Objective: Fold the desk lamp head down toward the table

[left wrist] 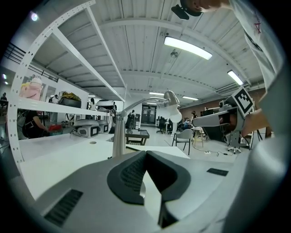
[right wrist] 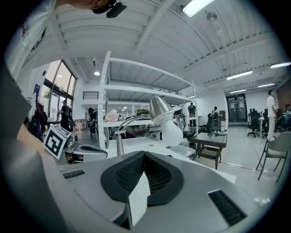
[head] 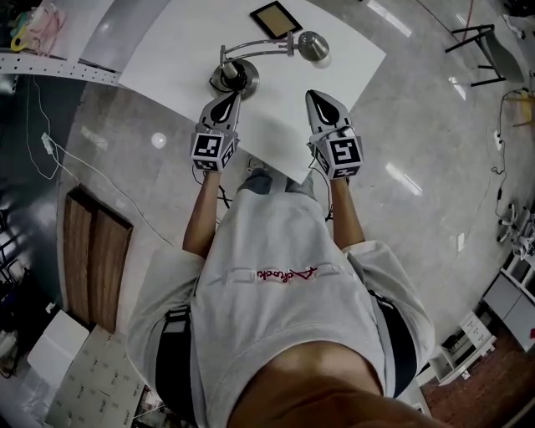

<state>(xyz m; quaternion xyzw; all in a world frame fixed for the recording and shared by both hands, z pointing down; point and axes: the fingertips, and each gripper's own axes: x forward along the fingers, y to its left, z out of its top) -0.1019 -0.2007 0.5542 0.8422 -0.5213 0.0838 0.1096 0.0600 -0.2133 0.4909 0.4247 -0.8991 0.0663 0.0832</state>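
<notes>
Nearest the head camera is the person's own body, with both forearms stretched forward over the near edge of the white bench (head: 159, 58).

The left hand-held gripper (head: 233, 99) has its jaws pressed together with nothing between them. Its own view shows the two dark pads meeting at the tip and only bare bench surface past them. The right hand-held gripper (head: 313, 95) is closed and empty in the same way, its ridged pads shut against each other. The two grippers sit side by side, pointing away from the person and only slightly downward.

Just beyond the left tip stands the desk lamp, with its round base (head: 235, 77) just beside that gripper. No view settles whether the two touch. A short upright post (left wrist: 119, 136) rises from the base, and a curved arm (head: 255, 46) sweeps from it across to the right. The lamp head (head: 314, 46) hangs at the end of that arm, ahead of the right gripper and clearly apart from it. In the right gripper view the head sits well above the bench surface, with its shade opening facing downward.

Past the lamp, a dark framed panel (head: 276, 18) lies flat near the far edge of the bench.

By the look of it, the fold has not begun. The head is raised, neither gripper is on the lamp, and the reach, the grasp and the lowering are all left to do.
</notes>
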